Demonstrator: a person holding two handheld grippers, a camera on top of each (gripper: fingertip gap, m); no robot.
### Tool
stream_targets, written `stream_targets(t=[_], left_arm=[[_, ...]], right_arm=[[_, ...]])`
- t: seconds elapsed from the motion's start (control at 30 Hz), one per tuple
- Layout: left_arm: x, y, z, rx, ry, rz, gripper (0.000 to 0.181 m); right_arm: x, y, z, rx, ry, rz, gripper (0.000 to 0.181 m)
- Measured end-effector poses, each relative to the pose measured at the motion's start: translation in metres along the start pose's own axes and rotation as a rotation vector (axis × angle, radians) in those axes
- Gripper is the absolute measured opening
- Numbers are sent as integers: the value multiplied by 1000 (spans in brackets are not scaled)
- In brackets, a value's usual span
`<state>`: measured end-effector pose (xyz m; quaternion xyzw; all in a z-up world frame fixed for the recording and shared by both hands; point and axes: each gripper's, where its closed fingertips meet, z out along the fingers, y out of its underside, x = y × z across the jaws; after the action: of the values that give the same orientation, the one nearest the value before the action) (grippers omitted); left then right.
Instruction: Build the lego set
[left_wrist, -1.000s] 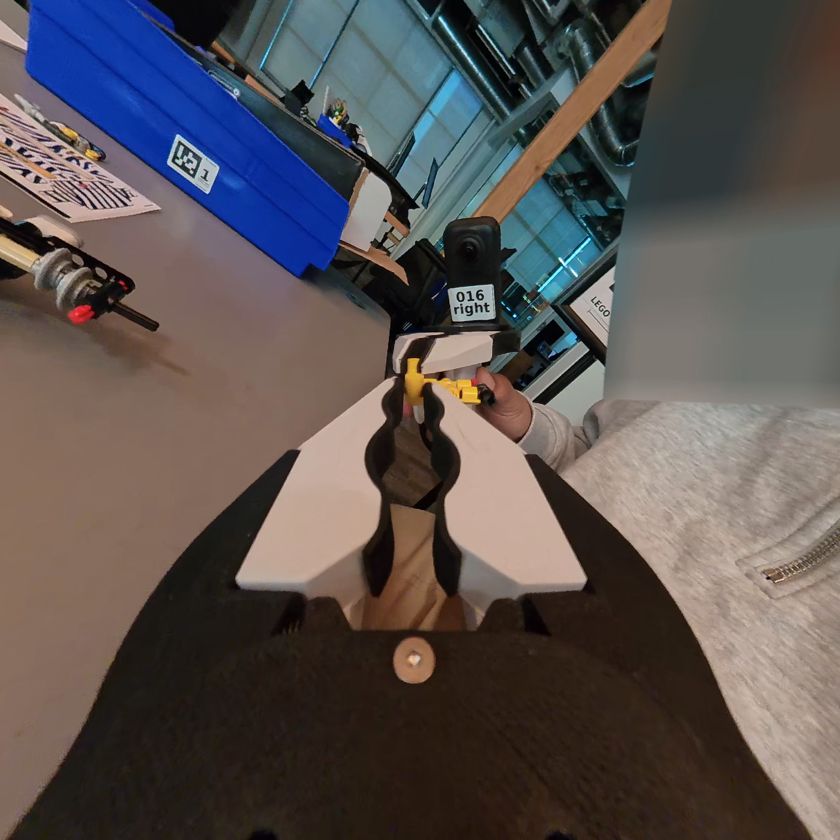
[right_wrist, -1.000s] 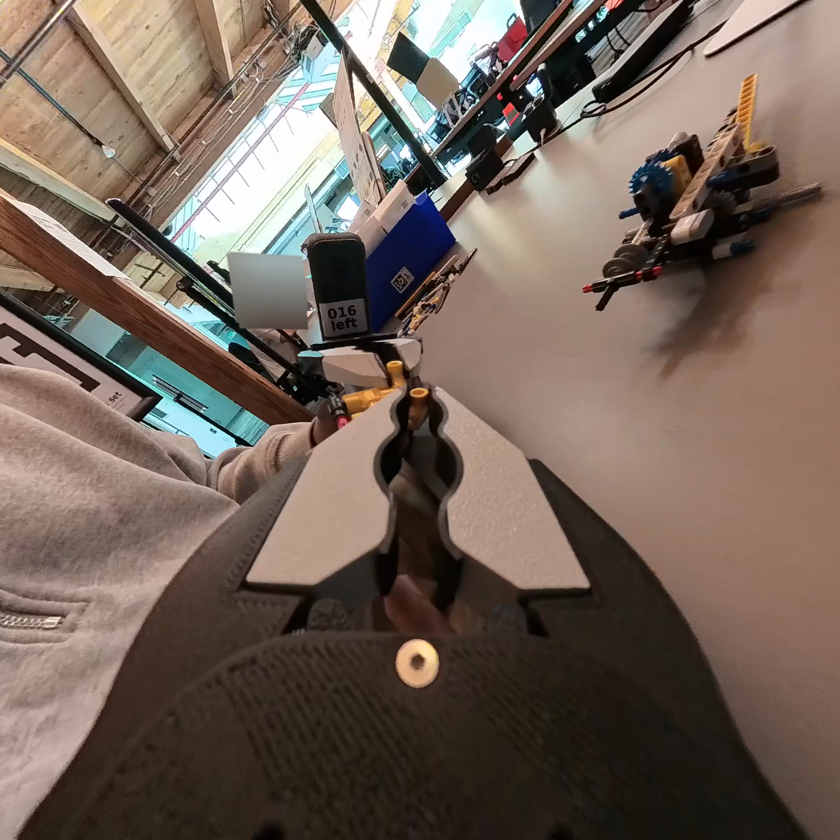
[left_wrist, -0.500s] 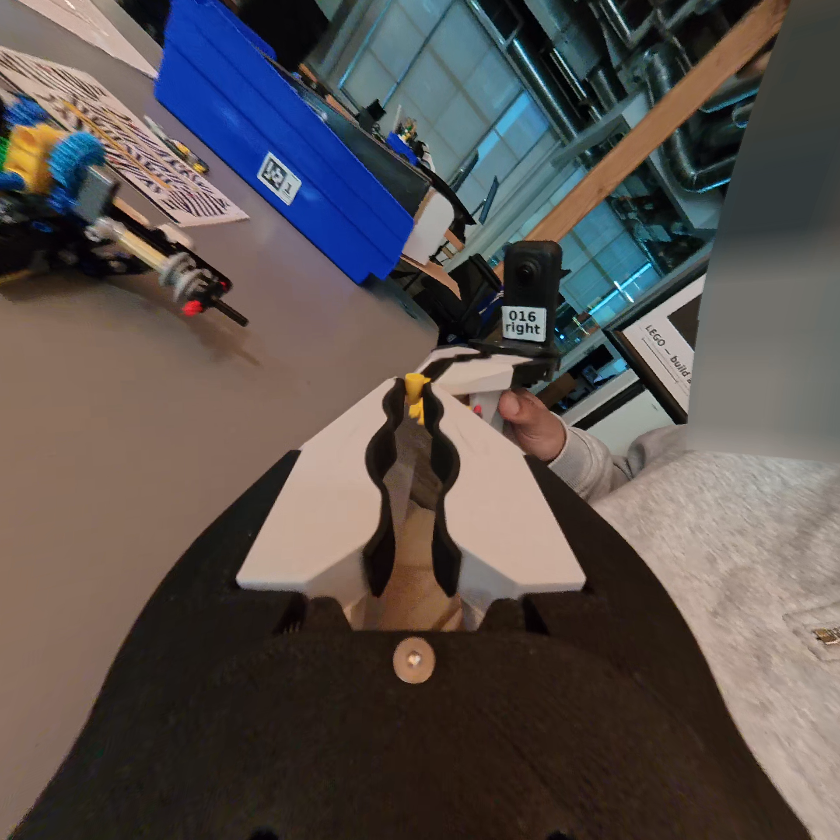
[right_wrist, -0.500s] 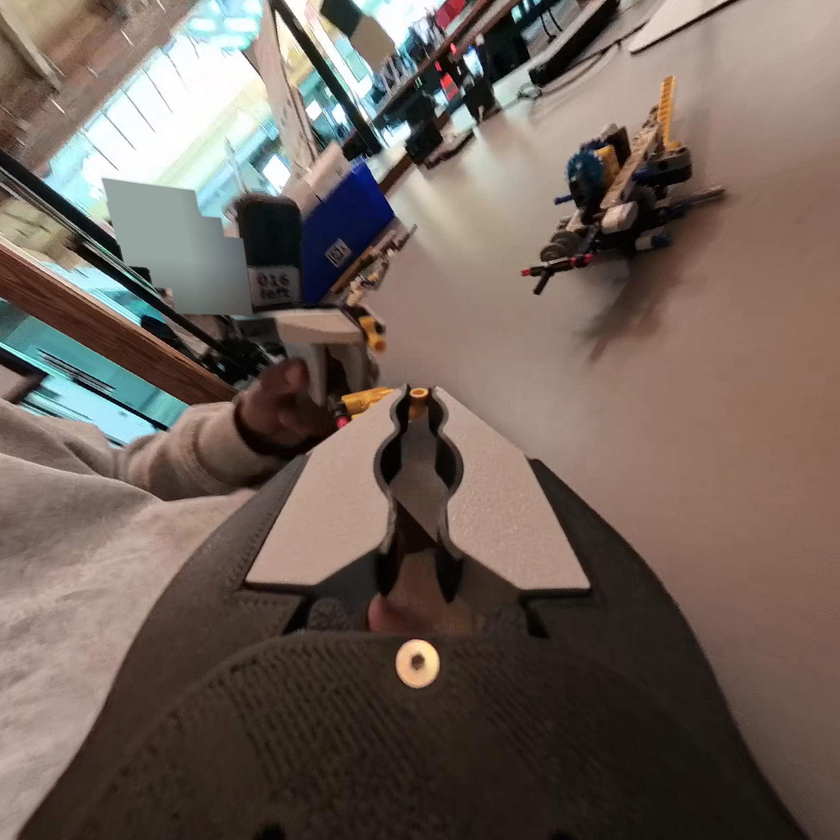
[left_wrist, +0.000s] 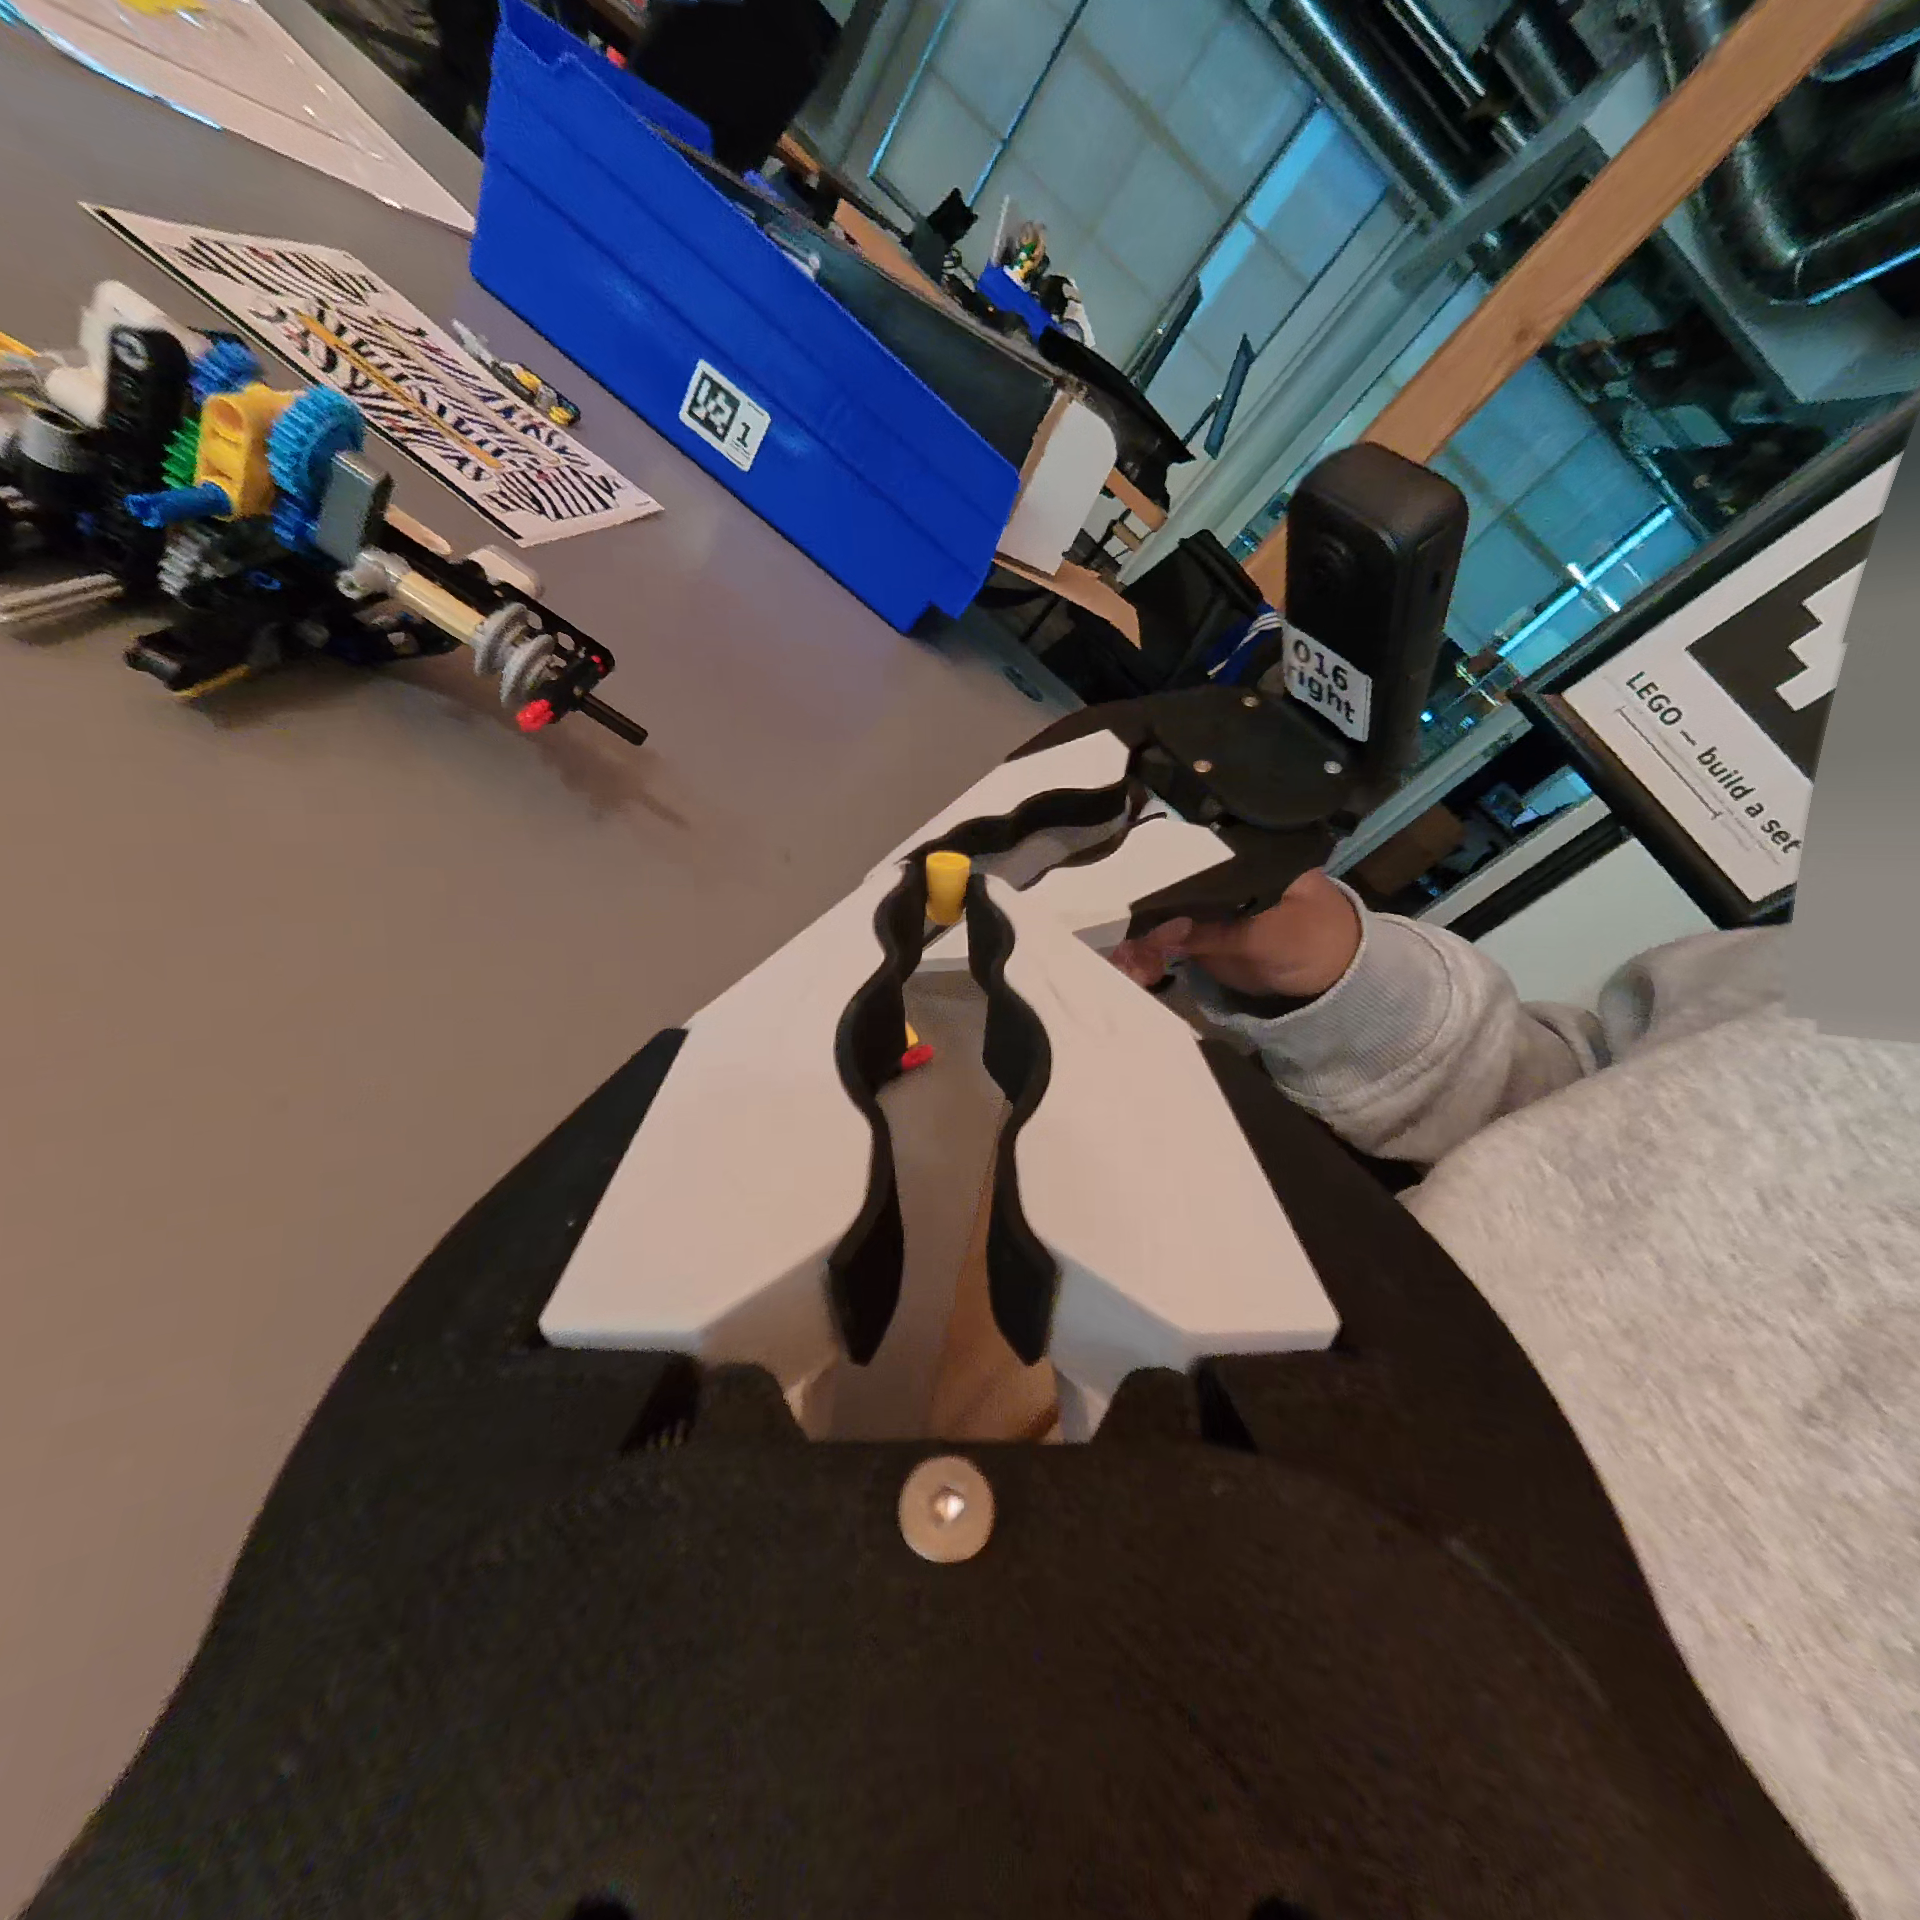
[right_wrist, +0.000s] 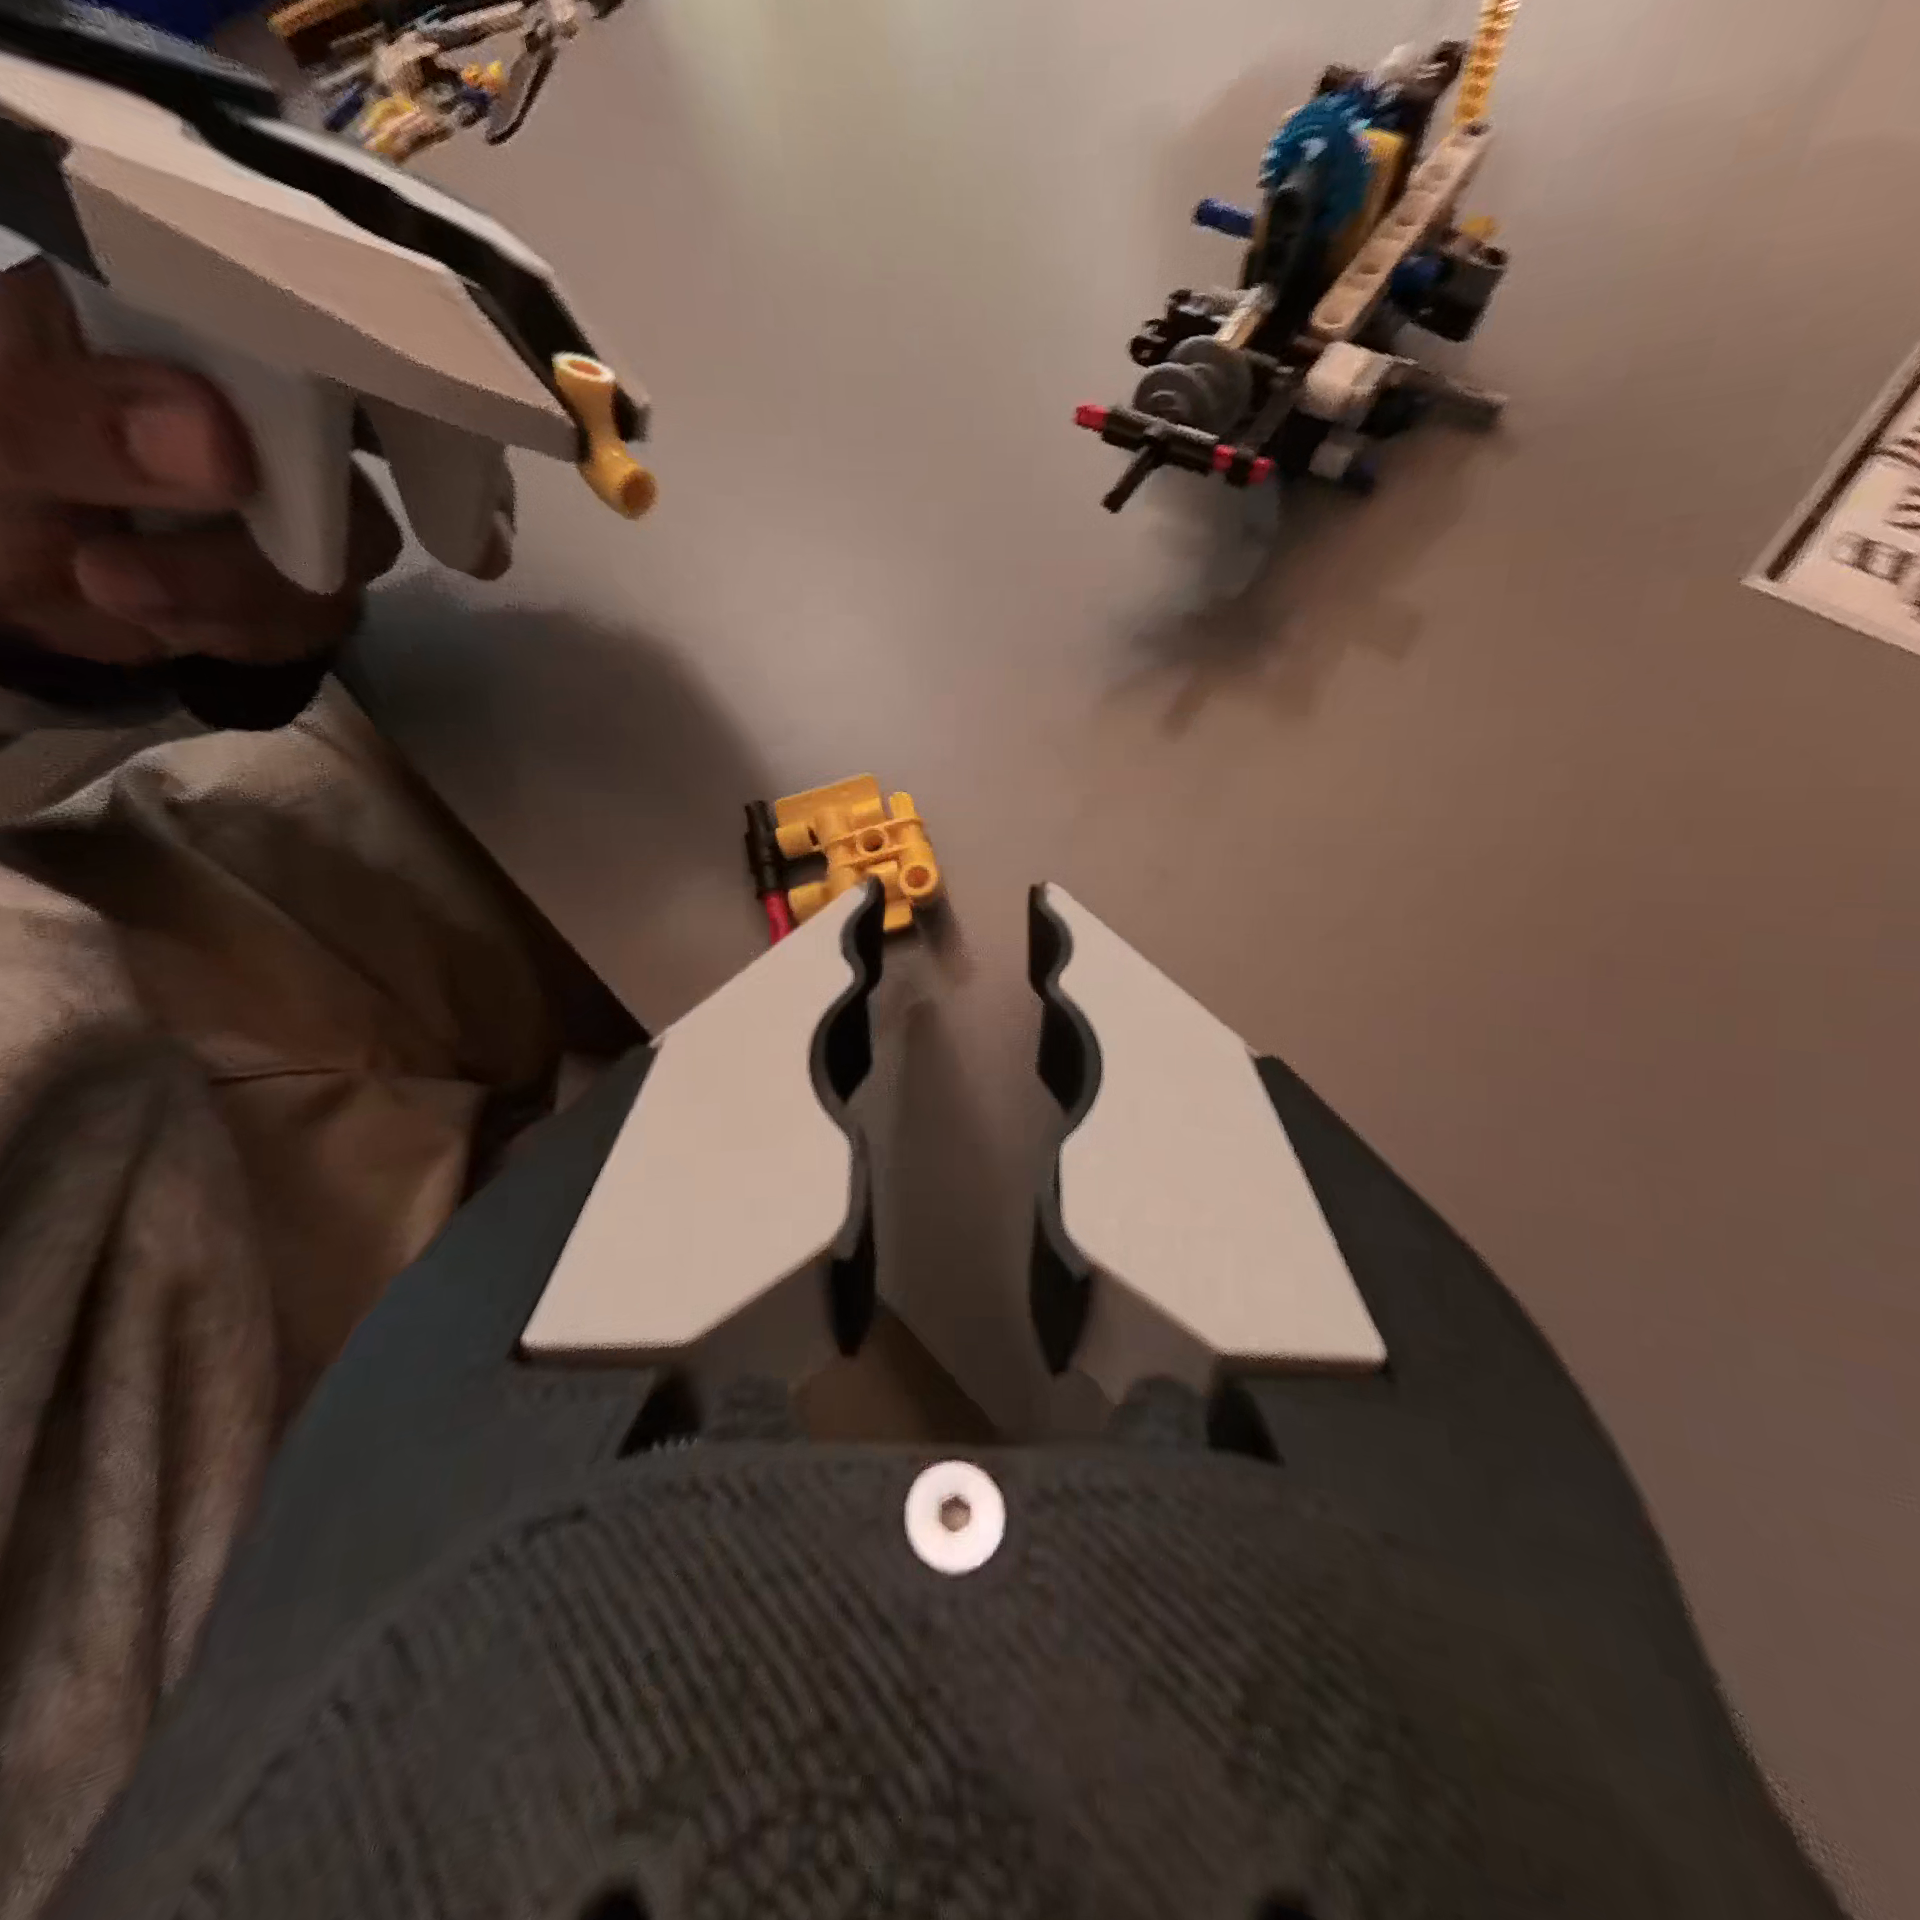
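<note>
- My right gripper (right_wrist: 951, 904) hangs over the table (right_wrist: 1455, 935) with its jaws apart and nothing between them.
- The yellow sub-assembly (right_wrist: 852, 847) lies on the table just ahead of the left fingertip, left of the gap; its black-and-red pin end points toward the person's sleeve.
- My left gripper (left_wrist: 940, 899) pinches a small yellow connector (left_wrist: 943, 883) at its tips, raised well off to the left.
- I judge the right gripper nearer; it needs shifting left to straddle the piece.
- The partly built model (right_wrist: 1320, 301) sits well apart.
</note>
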<state>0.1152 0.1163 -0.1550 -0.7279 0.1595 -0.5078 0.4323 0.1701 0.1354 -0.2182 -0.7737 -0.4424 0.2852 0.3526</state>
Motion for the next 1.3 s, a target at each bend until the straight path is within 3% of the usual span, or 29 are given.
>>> stream_targets(t=[0.03, 0.2, 0.33, 0.47, 0.53, 0.7, 0.83, 0.93, 1.1, 1.2, 1.3], left_arm=[[-2, -2, -2, 6, -12, 2, 6], [-9, -9, -13, 46, -68, -8, 6], [-9, -8, -21, 77, -65, -42, 6], [-4, -7, -25, 92, -51, -60, 6], [-3, -8, -27, 93, -50, -55, 6], [-1, -14, -33, 112, -39, -49, 6], [-2, -19, -39, 136, -35, -61, 6], [-3, -19, -39, 142, -26, -77, 6], [0, -17, -36, 139, -37, -51, 6], [-1, -13, -31, 130, -60, -31, 6], [2, -7, -25, 94, -150, 121, 6]], right_arm=[[3, 0, -4, 8, 24, 19, 27], [-19, -1, -7, 37, 79, 89, 31], [-37, -6, 2, 27, 183, 1, 44], [-57, -11, 9, 11, 148, -90, 5], [-63, -10, 14, 0, 111, -62, 6], [-48, 13, 17, -98, 127, 27, 10], [-14, 12, 11, -66, 242, 32, 14], [-3, 10, 11, -69, 226, 46, 12], [-10, -13, -3, 60, 147, 32, 18], [-32, -38, -9, 178, 39, 10, 18], [-52, -66, -17, 273, -46, 25, 19]])
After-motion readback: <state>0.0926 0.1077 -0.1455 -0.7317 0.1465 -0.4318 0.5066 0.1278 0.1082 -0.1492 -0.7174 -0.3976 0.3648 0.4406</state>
